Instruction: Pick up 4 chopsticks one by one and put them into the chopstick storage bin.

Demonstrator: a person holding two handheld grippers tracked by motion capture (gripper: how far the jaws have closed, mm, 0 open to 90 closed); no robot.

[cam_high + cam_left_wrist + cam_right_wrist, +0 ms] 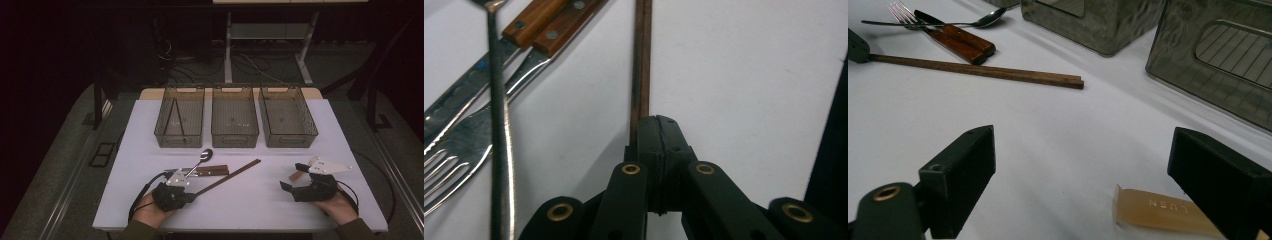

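A pair of dark wooden chopsticks lies slantwise on the white table. My left gripper is shut, its tips resting over the chopsticks' near end. In the left gripper view the chopsticks run under the left jaw of the gripper, beside the seam rather than in it. A spoon lies across a wooden-handled knife and fork. My right gripper is open, with a small tan piece lying on the table between its jaws.
Three translucent grey bins stand in a row at the back: left, middle, right. A thin stick leans inside the left bin. The table's front edge is just behind both hands.
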